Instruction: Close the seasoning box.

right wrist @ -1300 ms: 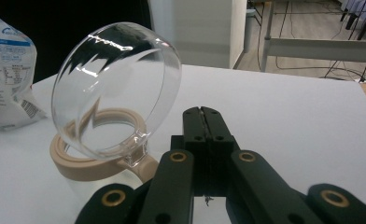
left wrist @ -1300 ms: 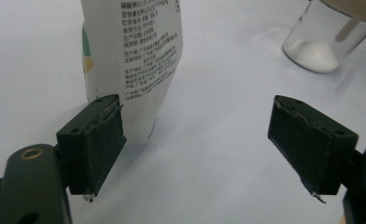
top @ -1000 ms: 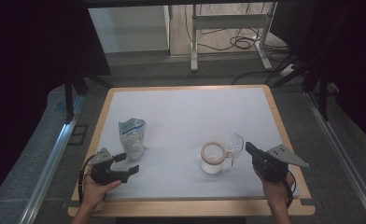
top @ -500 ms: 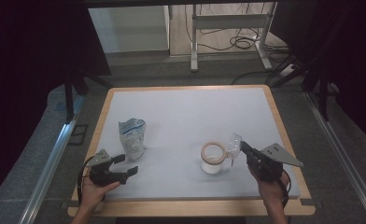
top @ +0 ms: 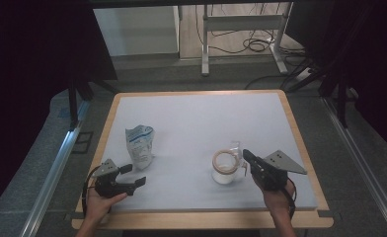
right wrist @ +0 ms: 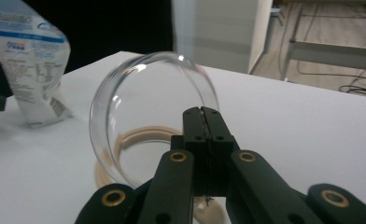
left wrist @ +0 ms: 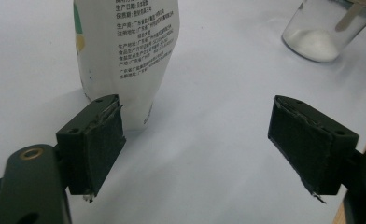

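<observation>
The jar (top: 225, 168) stood on the white table (top: 201, 118), toward the near right part of it, with a pale ring around its mouth and a little white powder in its bottom, as the left gripper view showed (left wrist: 323, 30).

The right gripper (top: 248, 159) was just right of the jar, held in the person's right hand (top: 276, 193), its tips reaching the jar's right rim. Its jaws were pressed fully together. In the right gripper view the closed jaws (right wrist: 204, 122) pinched the edge of a clear glass lid (right wrist: 148, 121), which stood tilted, nearly on edge, above the jar's pale ring (right wrist: 139, 140). In the high view the lid (top: 235, 148) showed as a faint glassy shape at the far right side of the jar's mouth, raised off it. Whether the lid's lower edge touched the rim could not be told.

The bag (top: 140, 145), a white and blue pouch with printed text, stood upright well left of the jar, apart from it.

The left gripper (top: 132, 177) lay low over the table far left of the jar, just nearer than the bag, held in the left hand (top: 100, 200). Its jaws stood wide apart with nothing between them. In the left gripper view one pad (left wrist: 99, 140) sat just in front of the bag's base (left wrist: 125, 51) without pressing on it, and the other pad (left wrist: 307, 140) was over bare table on the jar's side.
</observation>
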A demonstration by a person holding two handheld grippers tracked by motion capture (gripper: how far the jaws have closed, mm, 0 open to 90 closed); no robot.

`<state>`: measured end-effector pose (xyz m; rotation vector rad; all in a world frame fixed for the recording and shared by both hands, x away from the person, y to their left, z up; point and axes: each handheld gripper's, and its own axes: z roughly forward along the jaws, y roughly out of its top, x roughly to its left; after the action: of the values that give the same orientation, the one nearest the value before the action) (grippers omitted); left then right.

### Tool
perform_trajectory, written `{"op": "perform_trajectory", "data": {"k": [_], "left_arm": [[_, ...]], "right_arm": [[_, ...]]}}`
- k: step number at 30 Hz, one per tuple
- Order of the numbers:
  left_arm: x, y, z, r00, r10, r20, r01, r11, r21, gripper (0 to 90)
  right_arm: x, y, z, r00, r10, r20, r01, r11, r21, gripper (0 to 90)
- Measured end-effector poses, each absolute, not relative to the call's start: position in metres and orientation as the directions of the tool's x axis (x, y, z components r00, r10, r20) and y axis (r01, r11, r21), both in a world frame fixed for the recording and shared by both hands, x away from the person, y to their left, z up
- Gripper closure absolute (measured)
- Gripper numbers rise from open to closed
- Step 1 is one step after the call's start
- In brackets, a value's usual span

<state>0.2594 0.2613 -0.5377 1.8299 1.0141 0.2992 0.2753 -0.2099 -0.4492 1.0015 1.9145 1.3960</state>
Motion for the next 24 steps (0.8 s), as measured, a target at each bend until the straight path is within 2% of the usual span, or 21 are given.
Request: {"op": "perform_trajectory", "data": {"k": [9, 24], "left_arm": [[0.257, 0.263, -0.538, 0.618, 0.753, -0.225, 0.507, -0.164, 0.846, 18.3], [0.260, 0.264, -0.538, 0.609, 0.760, -0.228, 0.512, -0.157, 0.844, 18.5]], "right_arm": [[0.285, -0.170, -0.461, -0.642, 0.766, -0.023, 0.264, 0.249, 0.932, 89.8], [0.287, -0.174, -0.458, -0.649, 0.761, -0.015, 0.265, 0.244, 0.933, 89.3]]}}
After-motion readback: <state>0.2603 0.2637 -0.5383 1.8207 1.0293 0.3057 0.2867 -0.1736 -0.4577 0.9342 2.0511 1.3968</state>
